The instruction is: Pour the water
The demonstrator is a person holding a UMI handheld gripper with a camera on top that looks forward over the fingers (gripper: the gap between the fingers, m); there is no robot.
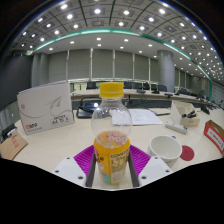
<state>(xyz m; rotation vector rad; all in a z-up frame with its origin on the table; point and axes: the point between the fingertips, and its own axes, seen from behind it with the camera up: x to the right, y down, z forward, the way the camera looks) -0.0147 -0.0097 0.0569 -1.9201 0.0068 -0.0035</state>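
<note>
A clear plastic bottle (111,125) with a yellow cap and an orange-yellow label stands upright between my two fingers. Both magenta pads (83,157) press against its lower sides, so my gripper (111,165) is shut on the bottle. The bottle looks mostly empty above the label. A small white cup (165,150) sits on the pale table (60,135) just to the right of the bottle, beyond my right finger, with its opening facing up.
A white card stand (45,107) with red marks stands at the left. A white holder (183,118) and a red-and-white box (214,135) lie at the right. Desks with monitors (140,88) fill the room behind.
</note>
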